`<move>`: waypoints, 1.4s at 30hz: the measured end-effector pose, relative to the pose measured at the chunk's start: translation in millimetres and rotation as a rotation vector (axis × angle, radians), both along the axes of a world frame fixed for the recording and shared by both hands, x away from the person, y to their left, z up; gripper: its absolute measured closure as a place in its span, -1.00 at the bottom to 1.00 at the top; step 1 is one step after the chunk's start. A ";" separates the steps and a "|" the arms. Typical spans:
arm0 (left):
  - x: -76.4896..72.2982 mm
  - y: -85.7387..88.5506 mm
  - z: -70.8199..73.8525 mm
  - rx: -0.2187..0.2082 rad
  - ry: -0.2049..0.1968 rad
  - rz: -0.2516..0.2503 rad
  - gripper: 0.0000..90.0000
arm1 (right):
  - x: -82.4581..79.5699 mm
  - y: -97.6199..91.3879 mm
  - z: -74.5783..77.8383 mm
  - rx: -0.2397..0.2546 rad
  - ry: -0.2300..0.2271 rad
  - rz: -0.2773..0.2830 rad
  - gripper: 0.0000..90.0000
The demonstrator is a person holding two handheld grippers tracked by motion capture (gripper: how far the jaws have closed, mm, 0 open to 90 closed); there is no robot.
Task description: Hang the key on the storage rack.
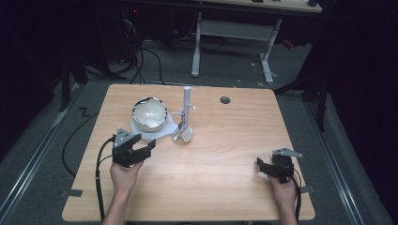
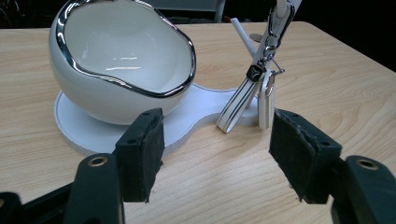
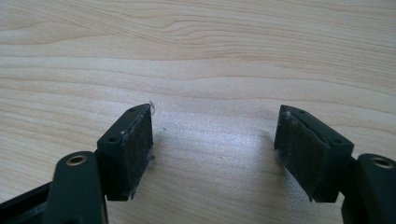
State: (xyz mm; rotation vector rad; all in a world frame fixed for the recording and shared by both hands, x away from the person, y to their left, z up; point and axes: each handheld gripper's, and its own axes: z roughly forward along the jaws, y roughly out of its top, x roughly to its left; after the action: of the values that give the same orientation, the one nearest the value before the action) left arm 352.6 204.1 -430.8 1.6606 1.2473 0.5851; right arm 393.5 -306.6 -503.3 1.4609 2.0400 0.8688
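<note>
The left gripper [image 1: 141, 149] sits low over the wooden table [image 1: 220, 154], held in the person's left hand [image 1: 126, 174], with its jaws spread wide and nothing between them. Just ahead of those jaws, and a little to their left in the left gripper view, stands a white bowl [image 2: 122, 60] with a chrome rim, tilted so that its opening faces the gripper; it rests on a flat white base [image 2: 196, 112] whose near edge lies just beyond the left jaw's tip. Ahead of the right jaw, on the narrower end of the same base, rises a white post [image 1: 187, 104], and from it hangs a keyring [image 2: 261, 88] with a metal clasp, a white strap with dark stripes and a small white fob; the strap's lower end comes down to the base, near but not touching the right jaw. Well apart to the right, the right gripper [image 1: 264, 168] is held in the right hand [image 1: 284, 191] near the table's right edge. Its jaws are also spread wide, and in the right gripper view bare wood grain lies between and ahead of them, with the pads close above the surface.
</note>
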 end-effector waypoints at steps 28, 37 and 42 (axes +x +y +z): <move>-14.1 22.2 3.5 -0.014 -0.006 0.040 -0.26 | 0.0 0.0 0.0 0.000 0.000 0.000 -0.37; -20.3 30.6 3.6 -0.021 -0.006 0.058 -0.26 | 0.0 0.0 0.0 0.000 0.000 0.000 -0.37; -24.5 34.5 3.3 -0.019 -0.016 0.077 -0.25 | 0.0 0.0 0.0 0.000 0.000 0.000 -0.37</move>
State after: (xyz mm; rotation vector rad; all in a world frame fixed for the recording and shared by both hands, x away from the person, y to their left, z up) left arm 328.1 238.6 -427.5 1.5948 1.3057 0.6302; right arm 393.5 -306.6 -503.3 1.4607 2.0400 0.8684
